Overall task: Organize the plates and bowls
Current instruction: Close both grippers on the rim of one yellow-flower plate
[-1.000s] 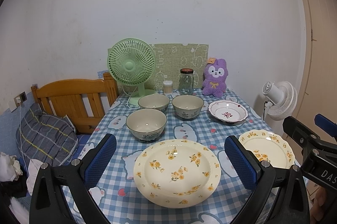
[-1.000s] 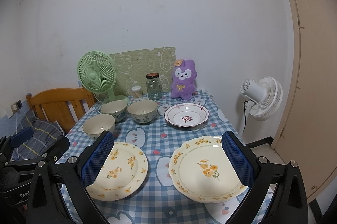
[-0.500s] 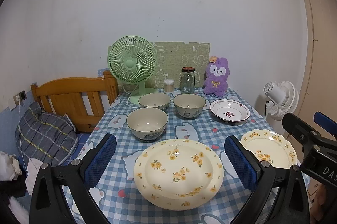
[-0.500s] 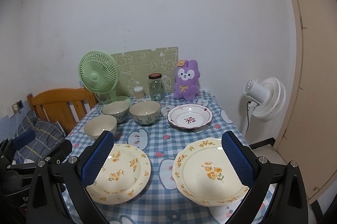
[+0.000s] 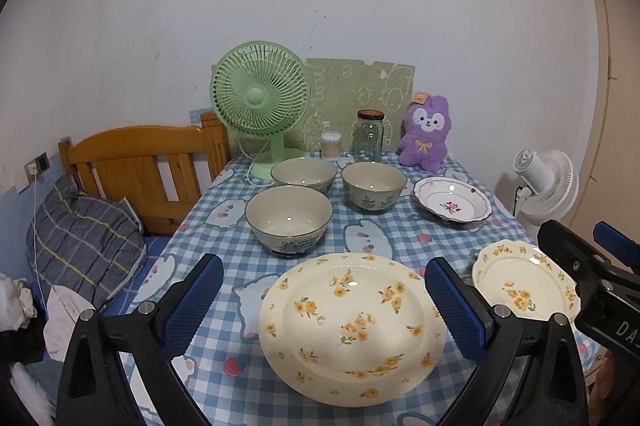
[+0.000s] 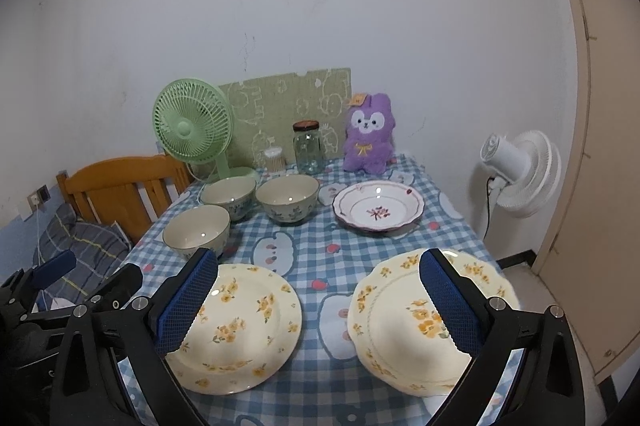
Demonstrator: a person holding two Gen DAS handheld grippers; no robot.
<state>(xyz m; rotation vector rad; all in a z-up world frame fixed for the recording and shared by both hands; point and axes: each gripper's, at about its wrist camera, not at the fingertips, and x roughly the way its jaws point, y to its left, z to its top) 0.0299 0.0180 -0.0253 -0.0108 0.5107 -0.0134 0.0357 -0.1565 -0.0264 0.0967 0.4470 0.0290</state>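
Note:
On the blue checked tablecloth [image 5: 368, 242] a large cream plate with yellow flowers [image 5: 352, 326] [image 6: 248, 322] lies at the near edge. My left gripper [image 5: 322, 282] hovers open above and astride it. A scalloped yellow-flower plate [image 6: 400, 322] [image 5: 520, 286] lies near right, with my open right gripper [image 6: 319, 266] over its left part. Three bowls [image 5: 288, 222] [image 5: 304, 175] [image 5: 374, 185] stand mid-table. A red-trimmed plate [image 5: 452, 203] [image 6: 378, 207] sits far right. Neither gripper holds anything.
Along the wall at the table's back stand a green desk fan [image 5: 260, 105], a glass jar [image 5: 369, 137], a small toothpick tub [image 5: 331, 144], a purple plush [image 5: 426, 133] and a green board [image 5: 360, 93]. A wooden frame [image 5: 140, 169] is on the left, a white floor fan [image 6: 516, 173] on the right.
Both views have drifted slightly, so the table contents sit a little further right in the frame. No dish has moved, and both grippers stay open.

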